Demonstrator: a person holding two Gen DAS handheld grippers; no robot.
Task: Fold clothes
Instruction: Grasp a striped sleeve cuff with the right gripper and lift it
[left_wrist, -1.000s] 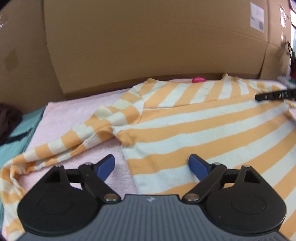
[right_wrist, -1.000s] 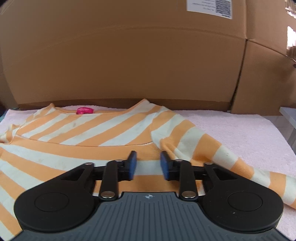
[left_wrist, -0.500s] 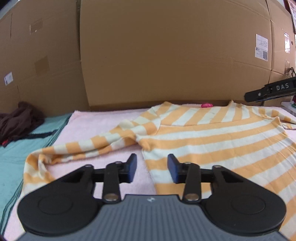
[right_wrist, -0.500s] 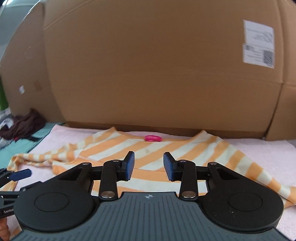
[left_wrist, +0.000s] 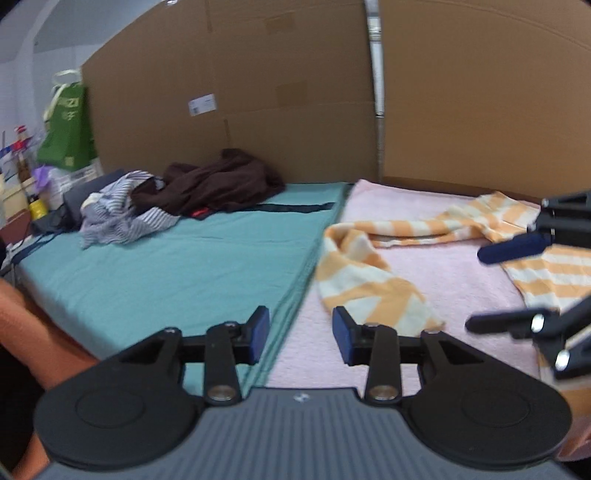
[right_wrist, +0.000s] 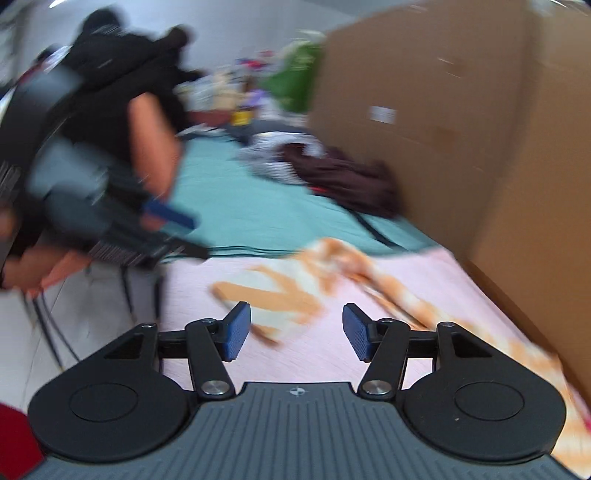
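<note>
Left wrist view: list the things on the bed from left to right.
Striped grey-white garment → dark brown garment → teal sheet → orange-striped sleeve on the pink towel → the right hand-held gripper, open.

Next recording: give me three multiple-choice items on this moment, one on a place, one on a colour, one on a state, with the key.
1. The striped sleeve lies on:
A. the pink towel
B. the teal sheet
C. the cardboard wall

2. The crumpled garment on the teal sheet nearest the cardboard wall is:
A. yellow
B. dark brown
C. red

3. The left claw is:
A. shut on the sleeve
B. shut and empty
C. open

Key: 1 A, pink towel shows around the sleeve. 2 B, a dark brown heap. 3 C, a clear gap between the pads.
</note>
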